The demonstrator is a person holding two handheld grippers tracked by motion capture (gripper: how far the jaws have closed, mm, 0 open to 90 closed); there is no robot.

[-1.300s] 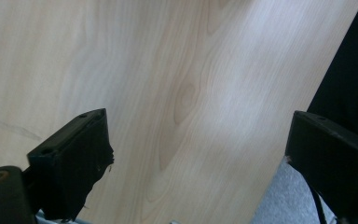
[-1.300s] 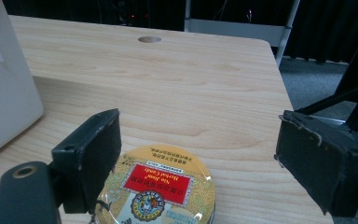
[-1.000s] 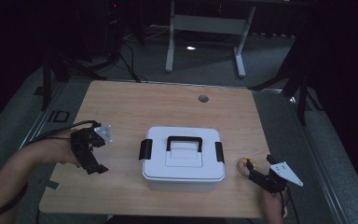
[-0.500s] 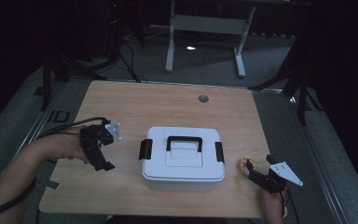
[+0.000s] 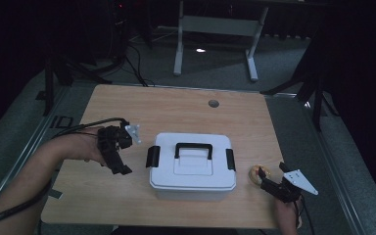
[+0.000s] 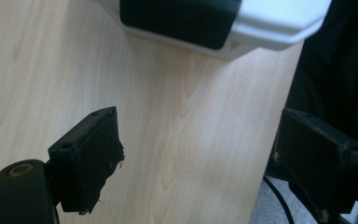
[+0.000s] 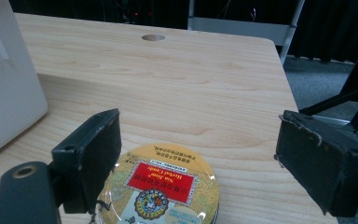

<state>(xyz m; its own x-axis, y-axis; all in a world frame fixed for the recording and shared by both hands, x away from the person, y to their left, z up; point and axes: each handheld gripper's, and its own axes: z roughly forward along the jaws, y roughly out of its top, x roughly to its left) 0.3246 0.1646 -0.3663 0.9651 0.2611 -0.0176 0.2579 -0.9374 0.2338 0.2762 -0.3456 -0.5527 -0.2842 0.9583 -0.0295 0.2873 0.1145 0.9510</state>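
**A:** so where's everything at? White storage box [image 5: 192,166] sits mid-table, black handle [image 5: 193,146] on the lid, latches at its 9 and 3 o'clock. Round candy tin [image 7: 161,192] at the box's 3 o'clock, just beside it.

**B:** Left gripper [image 6: 196,158] is spread wide, empty, facing the 9 o'clock latch [image 6: 179,21]. Right gripper [image 7: 198,163] is wide too, jaws straddling the tin, not touching.

**A:** Tin's probably light, stiff, slick. Pinch the rim. Box: rigid plastic, take the handle.
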